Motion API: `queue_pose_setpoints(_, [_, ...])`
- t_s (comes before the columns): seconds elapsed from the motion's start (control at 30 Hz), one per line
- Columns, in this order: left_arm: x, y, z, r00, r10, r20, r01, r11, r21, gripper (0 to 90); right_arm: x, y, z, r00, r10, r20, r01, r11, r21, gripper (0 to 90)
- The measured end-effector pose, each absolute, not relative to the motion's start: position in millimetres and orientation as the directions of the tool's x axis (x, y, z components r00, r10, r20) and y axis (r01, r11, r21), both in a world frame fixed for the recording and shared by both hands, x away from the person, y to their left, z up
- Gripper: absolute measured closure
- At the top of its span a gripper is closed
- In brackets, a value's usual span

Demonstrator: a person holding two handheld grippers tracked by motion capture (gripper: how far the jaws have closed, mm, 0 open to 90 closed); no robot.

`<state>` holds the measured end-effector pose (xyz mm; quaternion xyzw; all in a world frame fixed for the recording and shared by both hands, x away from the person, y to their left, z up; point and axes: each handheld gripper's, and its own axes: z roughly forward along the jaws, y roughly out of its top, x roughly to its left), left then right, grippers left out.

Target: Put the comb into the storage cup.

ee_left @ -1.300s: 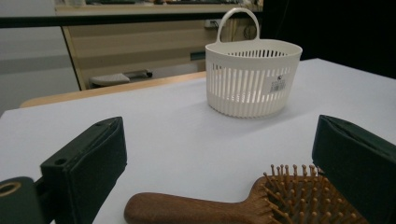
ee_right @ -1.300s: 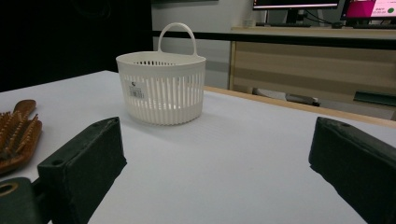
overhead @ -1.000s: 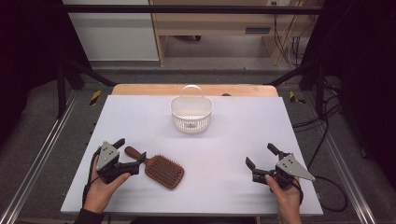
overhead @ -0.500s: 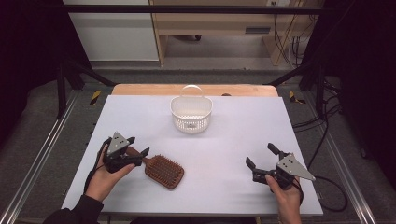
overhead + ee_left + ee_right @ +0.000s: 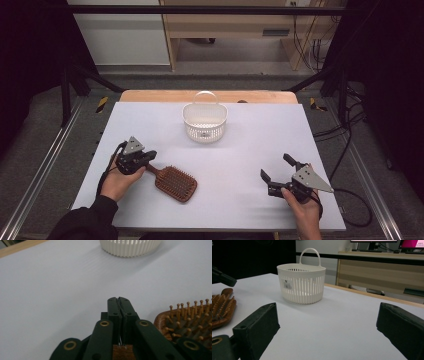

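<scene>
High view, left tongs [image 5: 146, 159] pinching hairbrush [image 5: 172, 182] handle, right tongs [image 5: 278, 170] spread over bare table [image 5: 240, 150].

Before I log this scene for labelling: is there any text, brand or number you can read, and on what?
No text can be read.
Sticker on the basket: dark print, perhaps a barcode, too small to read.
Screens behind the table: bright pink, no letters legible.
Brush: no marking visible.
</scene>
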<state>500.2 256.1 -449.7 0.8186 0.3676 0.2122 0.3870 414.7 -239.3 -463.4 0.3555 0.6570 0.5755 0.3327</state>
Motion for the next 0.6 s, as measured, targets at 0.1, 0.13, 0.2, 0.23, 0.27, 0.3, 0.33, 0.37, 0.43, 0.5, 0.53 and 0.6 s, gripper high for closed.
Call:
queue_pose_setpoints(0.1, [504, 254, -452, 0.651, 0.757, 0.056, 0.453, -0.446, 0.771, 89.8, 414, -239, -463, -0.526, 0.850, -0.030, 0.083, 0.086, 0.993, 4.2])
queue_pose_setpoints(0.13, [504, 253, -452, 0.655, 0.754, 0.055, 0.456, -0.452, 0.766, 89.8, 414, -239, -463, -0.526, 0.850, -0.030, 0.083, 0.087, 0.993, 4.2])
queue_pose_setpoints(0.2, [505, 252, -453, 0.661, 0.748, 0.057, 0.458, -0.462, 0.760, 89.8, 414, -239, -463, -0.526, 0.850, -0.030, 0.084, 0.086, 0.993, 4.2])
queue_pose_setpoints(0.23, [505, 251, -453, 0.662, 0.747, 0.058, 0.458, -0.465, 0.758, 89.8, 414, -239, -463, -0.525, 0.851, -0.028, 0.085, 0.085, 0.993, 4.3])
queue_pose_setpoints(0.27, [505, 250, -453, 0.670, 0.740, 0.059, 0.458, -0.475, 0.752, 89.8, 414, -239, -463, -0.526, 0.850, -0.027, 0.086, 0.084, 0.993, 4.3])
queue_pose_setpoints(0.3, [506, 249, -454, 0.672, 0.738, 0.063, 0.461, -0.483, 0.744, 89.8, 414, -239, -463, -0.525, 0.851, -0.026, 0.086, 0.084, 0.993, 4.3])
queue_pose_setpoints(0.33, [507, 248, -456, 0.673, 0.737, 0.068, 0.470, -0.497, 0.730, 89.8, 414, -239, -463, -0.525, 0.851, -0.025, 0.088, 0.083, 0.993, 4.3])
queue_pose_setpoints(0.37, [508, 248, -457, 0.672, 0.737, 0.070, 0.474, -0.501, 0.724, 89.8, 414, -239, -464, -0.526, 0.850, -0.023, 0.090, 0.082, 0.993, 4.3])
queue_pose_setpoints(0.43, [509, 248, -459, 0.668, 0.741, 0.068, 0.486, -0.504, 0.714, 89.8, 414, -239, -464, -0.527, 0.850, -0.023, 0.091, 0.083, 0.992, 4.3])
queue_pose_setpoints(0.5, [509, 249, -461, 0.666, 0.743, 0.064, 0.496, -0.506, 0.706, 89.9, 414, -239, -463, -0.528, 0.849, -0.024, 0.089, 0.083, 0.993, 4.4])
queue_pose_setpoints(0.53, [509, 250, -462, 0.665, 0.744, 0.063, 0.500, -0.508, 0.701, 89.9, 414, -240, -464, -0.529, 0.849, -0.021, 0.091, 0.082, 0.992, 4.3])
queue_pose_setpoints(0.6, [508, 252, -463, 0.664, 0.745, 0.057, 0.509, -0.507, 0.696, 89.8, 414, -240, -464, -0.528, 0.849, -0.020, 0.092, 0.081, 0.992, 4.4])
